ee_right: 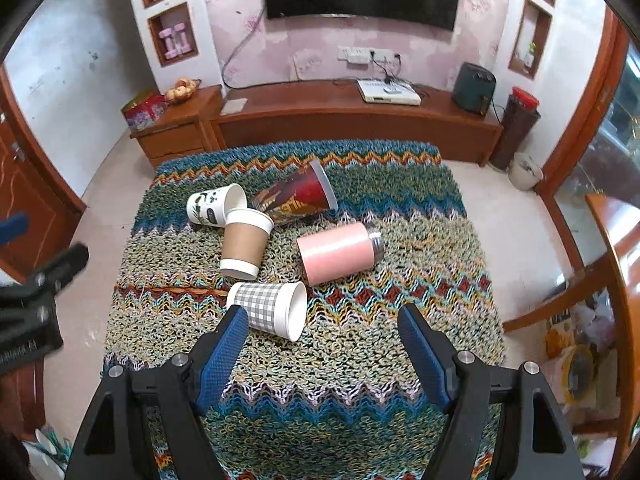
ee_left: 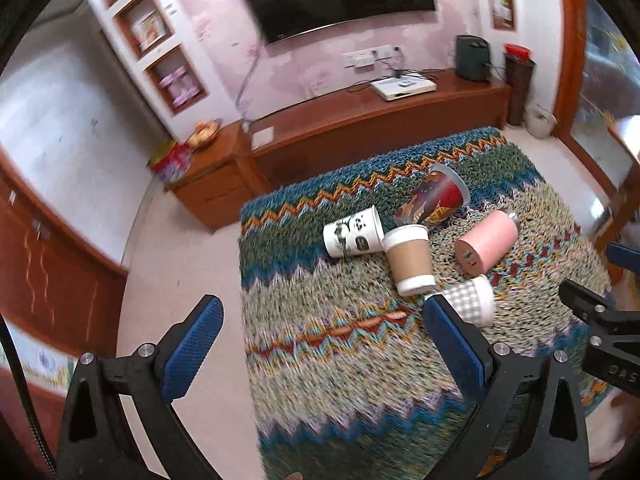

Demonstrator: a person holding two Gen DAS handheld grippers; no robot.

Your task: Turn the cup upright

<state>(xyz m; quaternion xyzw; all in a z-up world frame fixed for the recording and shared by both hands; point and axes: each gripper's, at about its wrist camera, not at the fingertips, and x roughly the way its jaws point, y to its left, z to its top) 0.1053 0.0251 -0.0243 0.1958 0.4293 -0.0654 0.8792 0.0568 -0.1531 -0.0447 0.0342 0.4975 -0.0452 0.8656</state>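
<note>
Several cups lie on their sides on a knitted zigzag cloth [ee_right: 360, 360]. A grey checked paper cup [ee_right: 272, 308] [ee_left: 472, 300] lies nearest, mouth to the right. A brown cup with a white lid [ee_right: 244, 244] [ee_left: 410, 260], a white panda cup [ee_right: 212, 205] [ee_left: 352, 234], a tall red printed cup [ee_right: 300, 196] [ee_left: 434, 200] and a pink flask [ee_right: 338, 254] [ee_left: 486, 246] lie behind. My right gripper [ee_right: 324, 320] is open and empty, just short of the checked cup. My left gripper [ee_left: 320, 312] is open and empty over the cloth's left part.
The cloth covers a table whose left edge drops to the floor [ee_left: 180, 280]. A wooden TV cabinet [ee_right: 352, 120] runs along the back wall. The left gripper's body shows at the left of the right wrist view [ee_right: 36, 300]. A wooden bench [ee_right: 616, 260] stands at right.
</note>
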